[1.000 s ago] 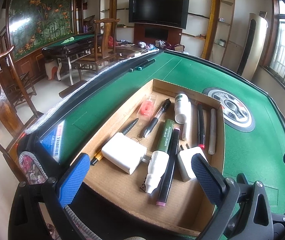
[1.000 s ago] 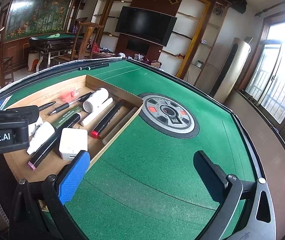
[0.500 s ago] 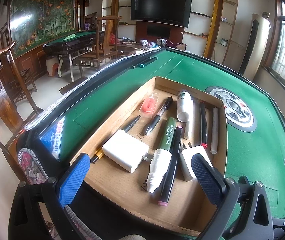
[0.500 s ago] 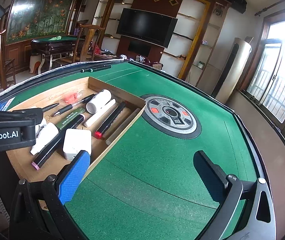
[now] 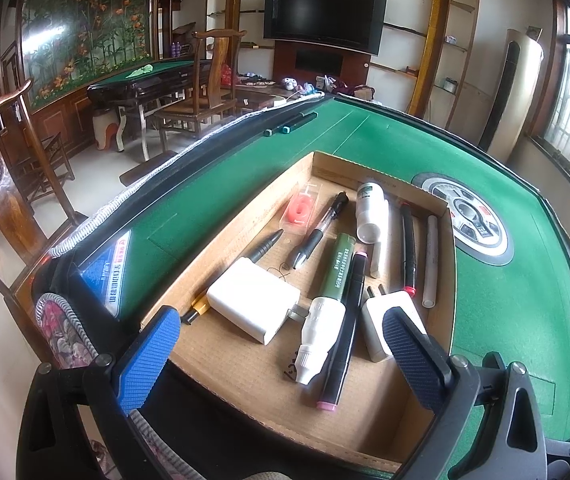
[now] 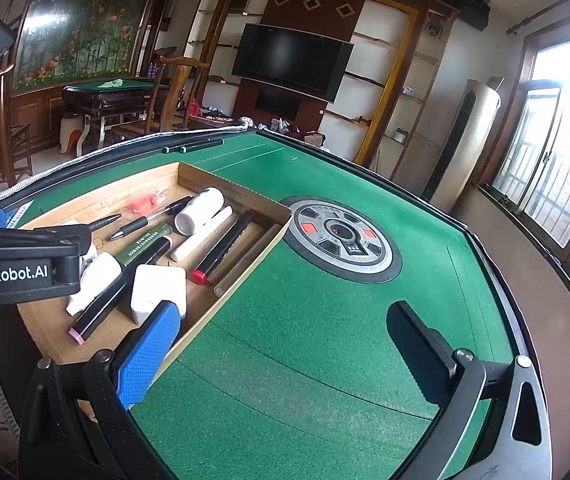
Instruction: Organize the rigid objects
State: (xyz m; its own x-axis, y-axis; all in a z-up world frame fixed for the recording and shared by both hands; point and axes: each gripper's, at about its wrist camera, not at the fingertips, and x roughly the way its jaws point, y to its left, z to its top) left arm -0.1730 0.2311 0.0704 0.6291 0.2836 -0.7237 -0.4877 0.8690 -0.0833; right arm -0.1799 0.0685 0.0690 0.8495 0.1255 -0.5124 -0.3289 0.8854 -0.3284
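A shallow cardboard tray (image 5: 225,232) lies on the green table and holds several pens, markers, a white bottle (image 5: 369,210), a green-and-white tube (image 5: 331,288), a pink-capped black marker (image 5: 345,328), a large white charger (image 5: 253,300) and a small white plug (image 5: 379,320). My left gripper (image 5: 281,356) is open and empty, above the tray's near end. My right gripper (image 6: 281,344) is open and empty over bare felt right of the tray (image 6: 245,280); the left gripper's body (image 6: 17,264) shows at its left.
Two dark markers (image 5: 291,124) lie at the table's far left edge. A round grey control hub (image 6: 343,240) sits in the table's centre. Chairs, a second table and a TV wall stand beyond. A raised black rim edges the table.
Both grippers have drawn slightly back and up; the views have shifted a little. Nothing in the tray has moved.
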